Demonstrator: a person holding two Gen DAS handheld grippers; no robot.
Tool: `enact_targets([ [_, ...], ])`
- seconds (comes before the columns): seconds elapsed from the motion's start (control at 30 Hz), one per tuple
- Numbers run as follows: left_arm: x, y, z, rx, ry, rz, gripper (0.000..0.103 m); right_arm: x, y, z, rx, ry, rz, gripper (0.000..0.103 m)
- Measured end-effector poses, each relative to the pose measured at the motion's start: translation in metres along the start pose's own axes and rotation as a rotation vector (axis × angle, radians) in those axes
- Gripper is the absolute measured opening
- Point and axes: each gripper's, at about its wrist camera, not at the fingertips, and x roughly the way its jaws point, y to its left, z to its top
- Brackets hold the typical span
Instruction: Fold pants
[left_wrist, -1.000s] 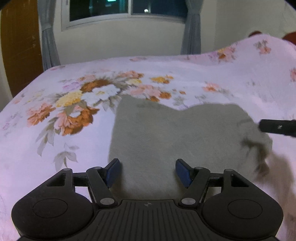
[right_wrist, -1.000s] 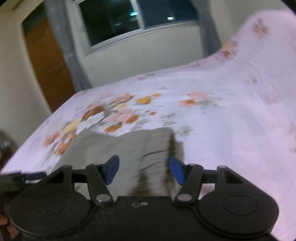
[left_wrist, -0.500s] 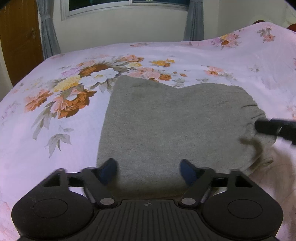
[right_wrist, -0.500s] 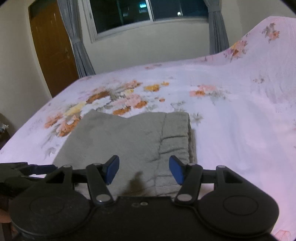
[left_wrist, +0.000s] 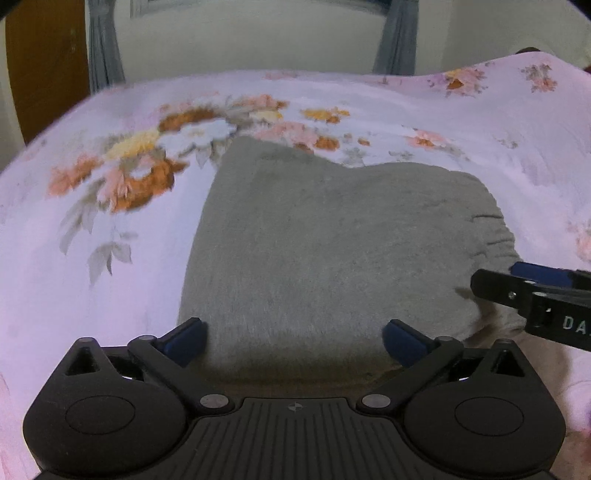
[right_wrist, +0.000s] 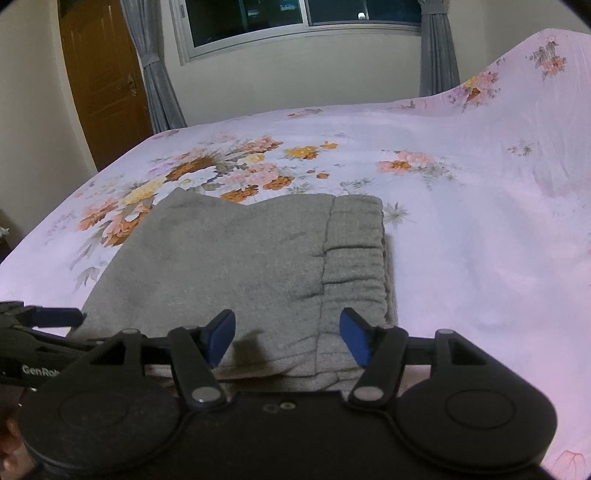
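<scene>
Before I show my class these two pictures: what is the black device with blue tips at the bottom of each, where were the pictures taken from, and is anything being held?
No robot here: a person holds a hand-held gripper in each hand, each with a camera looking along its two fingers. One picture looks out from the left gripper, the other from the right gripper. Each also catches the other gripper at its edge. On the bed's floral sheet lie folded grey pants, elastic waistband on the right. Both grippers are open and hold nothing.
</scene>
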Motion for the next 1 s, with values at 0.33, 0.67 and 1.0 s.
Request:
enact_targets([
  [0.33,-0.026,0.004,-0.012,-0.023,-0.052,0.018,0.103,-0.017,0.008,-0.005,0.005,0.003,0.002,0.065],
  [0.67,-0.101,-0.006,-0.024,0.036,-0.121,0.06,0.103,-0.087,0.02,-0.032,0.042,-0.036,0.021,0.073],
  [1.0,-0.188,0.002,-0.049,0.034,-0.183,0.055,0.103,-0.191,0.04,-0.037,0.032,-0.159,0.013,0.102],
])
